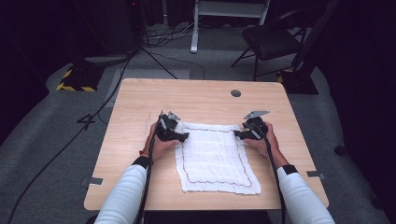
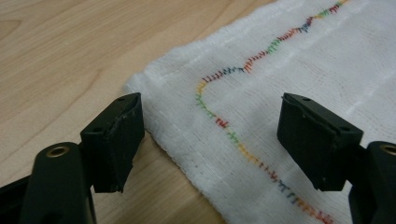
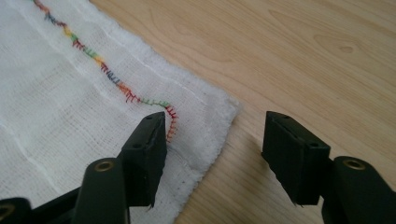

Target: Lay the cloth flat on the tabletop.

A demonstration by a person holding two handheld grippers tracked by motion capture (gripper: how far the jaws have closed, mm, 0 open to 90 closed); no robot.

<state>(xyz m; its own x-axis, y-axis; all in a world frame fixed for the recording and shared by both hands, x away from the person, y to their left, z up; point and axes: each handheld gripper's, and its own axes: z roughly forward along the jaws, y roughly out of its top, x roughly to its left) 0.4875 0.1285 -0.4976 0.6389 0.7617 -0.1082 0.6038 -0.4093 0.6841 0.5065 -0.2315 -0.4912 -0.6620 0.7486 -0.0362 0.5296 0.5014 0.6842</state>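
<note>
A white cloth with a wavy multicoloured stitched border lies flat on the wooden table. My left gripper is at the cloth's far left corner and stands open. In the left gripper view the cloth lies between and under the gripper, its corner near the left jaw. My right gripper is at the far right corner, also open. In the right gripper view that gripper straddles the cloth's corner edge, one jaw over the cloth and the other over bare wood.
A round grommet hole sits near the table's far edge. Beyond the table stand a black folding chair and a white frame leg. Cables run over the grey floor at the left.
</note>
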